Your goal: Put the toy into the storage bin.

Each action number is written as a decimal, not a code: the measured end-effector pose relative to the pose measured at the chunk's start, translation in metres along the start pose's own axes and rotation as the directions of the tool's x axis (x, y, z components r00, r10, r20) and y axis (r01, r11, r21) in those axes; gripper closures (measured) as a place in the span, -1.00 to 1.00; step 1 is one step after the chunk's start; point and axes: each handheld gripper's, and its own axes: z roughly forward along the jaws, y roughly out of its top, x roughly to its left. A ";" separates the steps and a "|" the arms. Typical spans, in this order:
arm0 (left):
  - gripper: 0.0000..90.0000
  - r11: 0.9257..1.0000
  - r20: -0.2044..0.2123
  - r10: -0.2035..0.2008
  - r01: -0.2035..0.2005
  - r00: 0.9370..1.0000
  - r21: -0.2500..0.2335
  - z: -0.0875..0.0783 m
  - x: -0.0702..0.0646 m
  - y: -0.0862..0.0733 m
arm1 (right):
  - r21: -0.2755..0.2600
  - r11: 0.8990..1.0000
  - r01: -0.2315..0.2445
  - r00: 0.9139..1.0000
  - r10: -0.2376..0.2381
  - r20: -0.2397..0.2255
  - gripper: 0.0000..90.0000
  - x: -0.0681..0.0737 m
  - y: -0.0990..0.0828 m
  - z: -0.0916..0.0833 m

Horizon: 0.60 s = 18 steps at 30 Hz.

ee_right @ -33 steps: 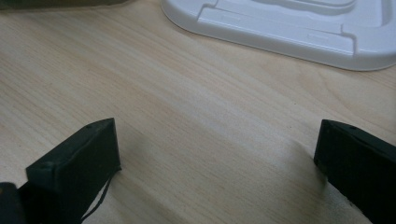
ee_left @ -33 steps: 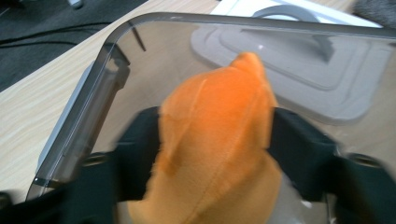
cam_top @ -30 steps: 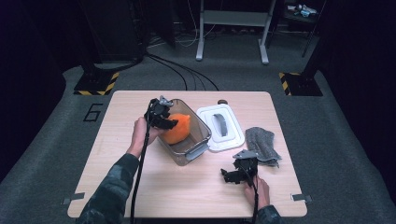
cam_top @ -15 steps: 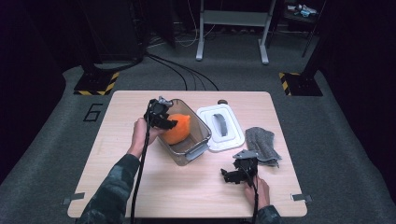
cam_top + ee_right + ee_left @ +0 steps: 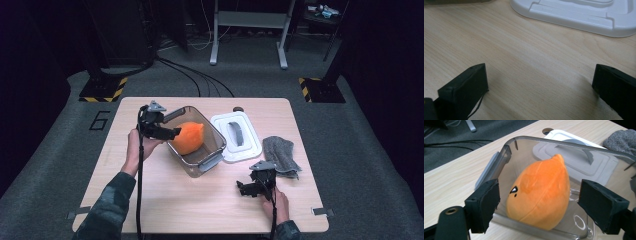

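Observation:
An orange plush toy (image 5: 189, 137) (image 5: 541, 192) lies inside a clear plastic bin (image 5: 216, 146) (image 5: 536, 138) in the middle of the table. My left gripper (image 5: 172, 133) (image 5: 540, 202) hovers at the bin's left rim. Its jaws have just been opening and now stand wide. The plush lies just beyond them, and neither pad touches it. My right gripper (image 5: 241, 189) (image 5: 539, 85) rests low over bare wood near the front right, open with nothing between its fingers.
The bin's white lid (image 5: 250, 147) (image 5: 574, 157) (image 5: 574, 17) with a grey handle lies flat just right of the bin. A grey knitted cloth (image 5: 281, 154) (image 5: 621, 140) sits at the right edge. Cables trail from both grippers toward the front edge.
My left gripper has opened, let go of the orange plush and drawn back to the left and slightly up. The plush stays in the bin. My right gripper has not moved.

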 end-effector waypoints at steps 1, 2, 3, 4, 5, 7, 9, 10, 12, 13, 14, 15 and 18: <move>-0.65 1.000 -0.002 0.004 -0.004 1.000 -0.002 -0.003 0.000 -0.002 | -0.002 1.000 -0.012 1.000 0.012 0.002 -1.00 0.001 0.000 0.000; -0.65 1.000 -0.002 0.010 -0.010 1.000 -0.001 -0.006 0.001 -0.004 | -0.006 1.000 -0.008 1.000 0.008 0.003 -1.00 0.000 0.000 0.000; -0.66 1.000 -0.004 0.014 -0.014 1.000 0.001 -0.009 0.001 -0.007 | -0.006 1.000 -0.010 1.000 0.010 0.005 -1.00 0.001 0.000 0.000; -0.66 1.000 -0.011 0.006 -0.006 1.000 -0.013 -0.011 0.001 -0.009 | -0.006 1.000 -0.013 1.000 0.013 0.003 -1.00 0.001 0.000 0.000; -0.67 1.000 -0.009 0.008 -0.009 1.000 -0.011 -0.013 0.001 -0.011 | -0.007 1.000 -0.012 1.000 0.012 0.004 -1.00 0.001 0.000 0.000; -0.67 1.000 -0.016 0.003 -0.003 1.000 -0.026 -0.017 0.001 -0.015 | -0.006 1.000 -0.015 1.000 0.015 0.004 -1.00 0.001 0.000 0.000; -0.68 0.999 -0.021 -0.001 0.000 1.000 -0.036 -0.022 0.002 -0.021 | -0.002 1.000 -0.013 1.000 0.013 0.011 -1.00 0.001 -0.001 -0.001; -0.68 0.999 -0.022 0.000 0.000 1.000 -0.035 -0.023 0.002 -0.023 | -0.001 1.000 -0.014 1.000 0.014 0.016 -1.00 0.001 -0.001 -0.001; -0.70 1.000 -0.016 -0.005 0.005 1.000 -0.027 -0.026 0.004 -0.028 | -0.004 1.000 -0.015 1.000 0.015 0.023 -1.00 0.002 -0.002 -0.001; -0.72 0.999 -0.024 -0.015 0.014 1.000 -0.040 -0.027 0.004 -0.031 | -0.006 1.000 -0.011 1.000 0.011 0.020 -1.00 0.002 -0.002 -0.001; -0.72 0.999 -0.036 -0.014 0.012 0.999 -0.044 -0.029 0.004 -0.034 | -0.005 1.000 -0.011 1.000 0.011 0.020 -1.00 0.002 -0.002 -0.001; -0.72 0.999 -0.043 -0.016 0.014 0.999 -0.045 -0.030 0.004 -0.037 | -0.007 1.000 -0.009 1.000 0.010 0.019 -1.00 0.002 -0.002 -0.001; -0.72 0.998 -0.060 -0.021 0.018 0.998 -0.056 -0.035 0.006 -0.047 | -0.007 1.000 -0.019 1.000 0.020 0.015 -1.00 0.003 -0.002 -0.001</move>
